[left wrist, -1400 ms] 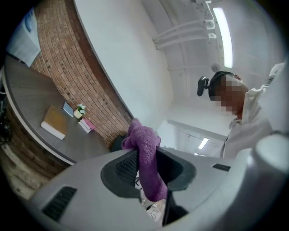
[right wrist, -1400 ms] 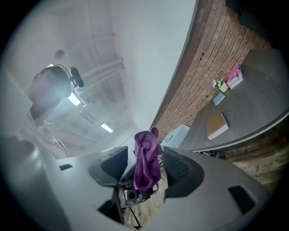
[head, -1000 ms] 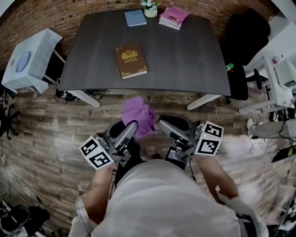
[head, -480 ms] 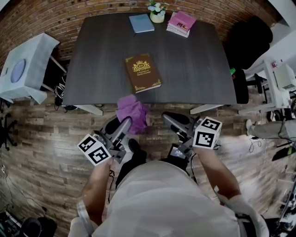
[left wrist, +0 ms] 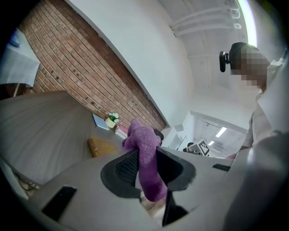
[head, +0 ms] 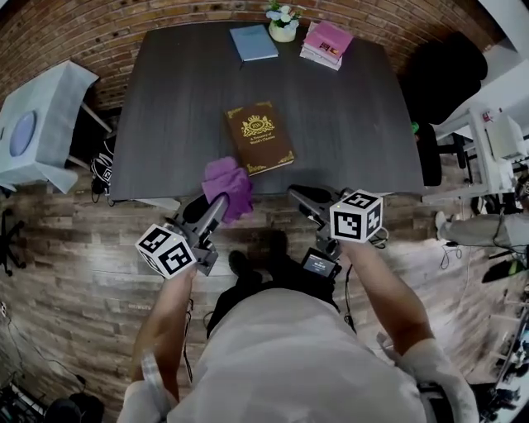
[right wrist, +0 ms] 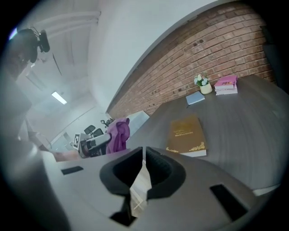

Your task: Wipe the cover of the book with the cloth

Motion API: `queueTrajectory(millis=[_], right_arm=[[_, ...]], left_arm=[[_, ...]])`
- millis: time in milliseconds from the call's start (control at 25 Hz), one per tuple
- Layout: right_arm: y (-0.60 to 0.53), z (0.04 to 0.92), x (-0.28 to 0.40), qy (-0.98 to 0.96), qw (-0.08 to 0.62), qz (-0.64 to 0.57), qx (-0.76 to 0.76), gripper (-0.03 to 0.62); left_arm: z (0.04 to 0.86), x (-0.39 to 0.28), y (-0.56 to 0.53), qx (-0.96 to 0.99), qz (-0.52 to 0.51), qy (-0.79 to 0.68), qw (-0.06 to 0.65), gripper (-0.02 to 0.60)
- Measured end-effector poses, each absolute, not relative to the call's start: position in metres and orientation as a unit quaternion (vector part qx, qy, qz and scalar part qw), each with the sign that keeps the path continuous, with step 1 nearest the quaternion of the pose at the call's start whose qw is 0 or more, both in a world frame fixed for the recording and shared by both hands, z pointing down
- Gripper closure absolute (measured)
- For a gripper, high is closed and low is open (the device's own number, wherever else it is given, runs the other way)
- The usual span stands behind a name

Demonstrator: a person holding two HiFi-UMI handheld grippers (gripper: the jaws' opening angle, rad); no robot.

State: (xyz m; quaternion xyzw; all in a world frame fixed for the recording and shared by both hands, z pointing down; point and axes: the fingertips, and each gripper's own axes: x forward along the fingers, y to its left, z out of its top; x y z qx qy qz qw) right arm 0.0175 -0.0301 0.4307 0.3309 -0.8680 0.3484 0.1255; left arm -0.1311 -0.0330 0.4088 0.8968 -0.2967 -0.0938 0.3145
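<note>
A brown book (head: 259, 137) with gold ornament lies flat near the front of the dark table (head: 347, 116); it also shows in the right gripper view (right wrist: 186, 136). My left gripper (head: 216, 202) is shut on a purple cloth (head: 229, 186), held at the table's front edge, just short of the book. In the left gripper view the cloth (left wrist: 145, 160) hangs pinched between the pads. My right gripper (head: 299, 198) sits to the right, below the table edge, jaws closed together with nothing between them (right wrist: 143, 155).
At the table's far edge lie a blue notebook (head: 253, 41), a small flower pot (head: 283, 22) and a stack of pink books (head: 326, 43). A white side table (head: 37, 124) stands left. A black chair (head: 446, 74) and white equipment (head: 496, 140) stand right. Wooden floor below.
The person has stepped closer to the table; both grippers moved forward, and the cloth now reaches the table's front edge near the book. The right jaws have closed.
</note>
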Motion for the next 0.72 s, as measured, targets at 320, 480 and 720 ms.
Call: queueTrajectory(millis=[320,480,720], right_arm=[[-0.09,0.494,0.023,-0.859,0.253,0.316,0.315,0.564],[-0.118,0.52,0.022,-0.851,0.31,0.296,0.304,0.569],[-0.147,0.55,0.02,-0.839,0.387,0.253,0.287,0.572]], left_arm=[[0.448,-0.134,-0.084,0.885,-0.051,-0.349,0.305,0.477],[0.462,-0.141,-0.11,0.874,-0.033,-0.378,0.304,0.477],[0.482,-0.151,-0.147,0.858,-0.011,-0.418,0.299,0.477]])
